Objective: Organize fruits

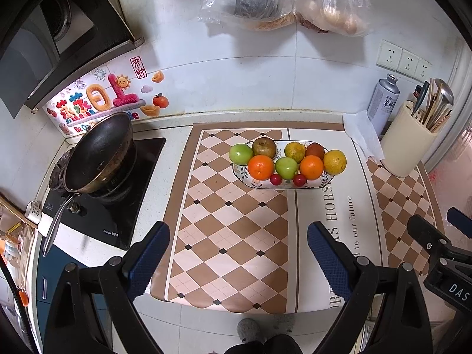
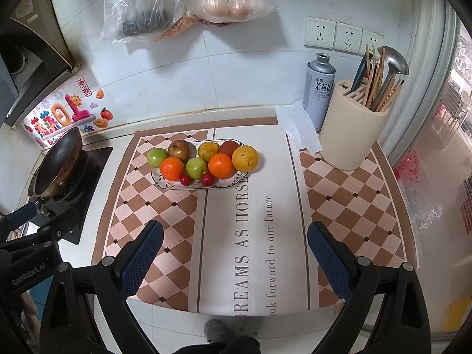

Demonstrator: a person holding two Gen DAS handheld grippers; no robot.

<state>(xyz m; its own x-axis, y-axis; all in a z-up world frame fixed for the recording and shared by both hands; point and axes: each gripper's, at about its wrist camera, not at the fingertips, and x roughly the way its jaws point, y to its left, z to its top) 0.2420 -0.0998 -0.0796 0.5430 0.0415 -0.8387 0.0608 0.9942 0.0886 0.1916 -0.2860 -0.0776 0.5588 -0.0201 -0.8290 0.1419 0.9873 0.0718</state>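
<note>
An oval patterned plate [image 1: 327,181] [image 2: 160,183] on the counter mat holds several fruits: two oranges [image 1: 260,167] [image 2: 172,168], two green apples [image 1: 241,153] [image 2: 157,157], a brown pear [image 1: 264,147] [image 2: 179,148], yellow citrus [image 1: 334,162] [image 2: 244,158] and two small red fruits [image 1: 276,179] [image 2: 185,179]. My left gripper [image 1: 238,243] is open and empty, held well in front of the plate. My right gripper [image 2: 235,242] is open and empty, in front and right of the plate.
A black wok [image 1: 98,156] [image 2: 57,162] sits on the stove at the left. A cream utensil holder [image 1: 408,144] [image 2: 351,129], a spray can [image 1: 383,100] [image 2: 318,88] and a white cloth [image 2: 298,126] stand at the back right. Plastic bags [image 1: 250,0] hang on the wall.
</note>
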